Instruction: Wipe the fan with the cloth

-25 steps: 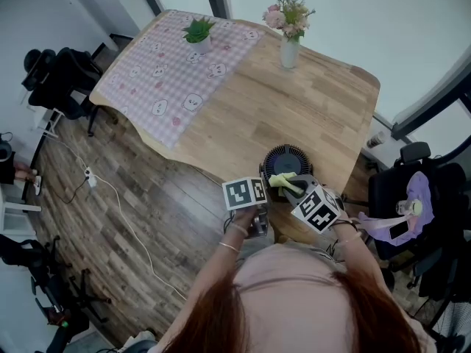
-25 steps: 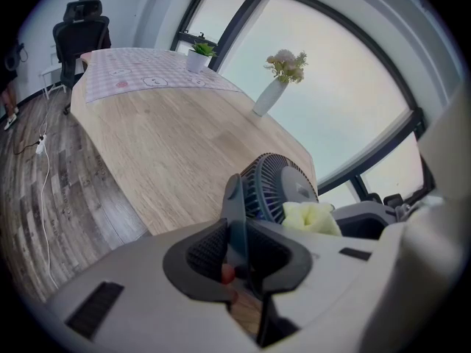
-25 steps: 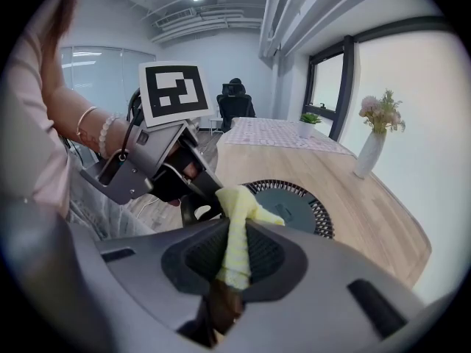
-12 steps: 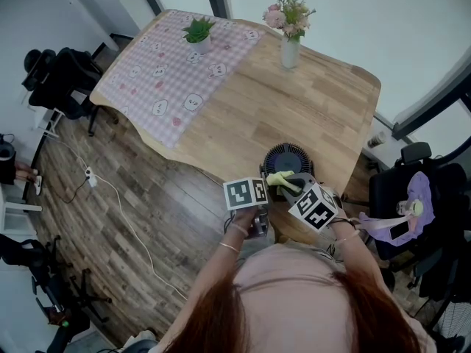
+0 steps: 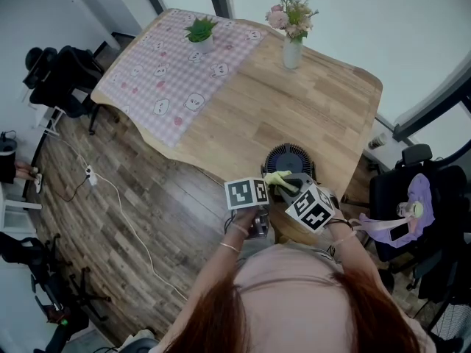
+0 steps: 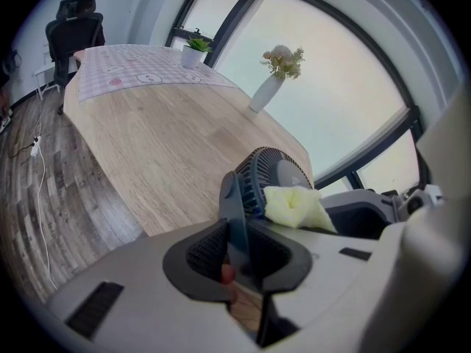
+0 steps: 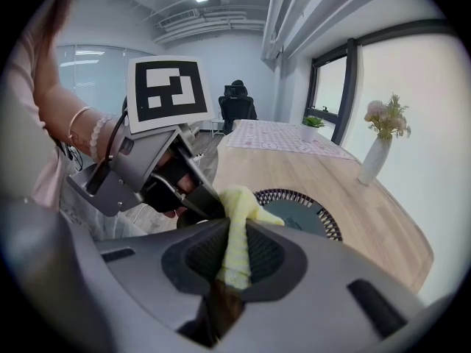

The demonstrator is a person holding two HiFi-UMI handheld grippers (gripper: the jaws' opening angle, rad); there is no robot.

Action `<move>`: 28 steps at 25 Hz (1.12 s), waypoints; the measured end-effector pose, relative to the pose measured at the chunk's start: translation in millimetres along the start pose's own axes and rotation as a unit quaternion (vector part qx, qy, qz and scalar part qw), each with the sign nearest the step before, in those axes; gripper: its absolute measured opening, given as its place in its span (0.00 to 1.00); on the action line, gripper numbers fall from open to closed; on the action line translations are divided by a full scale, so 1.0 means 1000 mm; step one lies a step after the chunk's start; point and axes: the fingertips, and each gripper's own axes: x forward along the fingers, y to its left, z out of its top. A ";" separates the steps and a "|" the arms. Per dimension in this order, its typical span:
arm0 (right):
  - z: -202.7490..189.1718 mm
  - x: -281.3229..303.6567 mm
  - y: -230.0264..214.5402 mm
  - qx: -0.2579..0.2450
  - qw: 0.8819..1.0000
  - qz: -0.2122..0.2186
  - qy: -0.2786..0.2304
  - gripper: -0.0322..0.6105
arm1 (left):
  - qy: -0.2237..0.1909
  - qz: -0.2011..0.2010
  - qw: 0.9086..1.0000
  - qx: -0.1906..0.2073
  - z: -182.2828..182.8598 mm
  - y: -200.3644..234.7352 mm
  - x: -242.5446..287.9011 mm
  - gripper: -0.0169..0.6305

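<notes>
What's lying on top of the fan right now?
A yellow cloth, pinched in the right gripper, rests on the front grille of the fan, near its edge. The grille beneath the cloth is covered. The left gripper clamps the fan's edge.

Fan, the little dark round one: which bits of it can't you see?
- Head view: the near edge and base of the dark round fan sit behind the left gripper and right gripper.
- Left gripper view: its lower right side is covered by the yellow cloth.
- Right gripper view: its near part is behind the cloth and the gripper's body.
</notes>
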 end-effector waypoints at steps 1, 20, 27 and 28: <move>0.001 0.001 0.000 -0.003 1.000 -0.002 -0.001 0.13 | 0.000 0.000 1.000 0.000 0.000 0.000 0.000 0.13; 0.019 0.021 -0.003 -0.028 0.999 0.023 0.020 0.13 | 0.001 -0.005 1.000 -0.003 -0.001 -0.001 0.001 0.13; 0.023 0.024 -0.004 -0.030 0.999 0.033 0.031 0.13 | 0.002 -0.007 1.000 -0.002 0.000 0.000 0.001 0.13; 0.023 0.024 -0.004 -0.027 0.998 0.036 0.033 0.13 | 0.003 -0.007 1.000 -0.002 0.000 0.000 0.001 0.13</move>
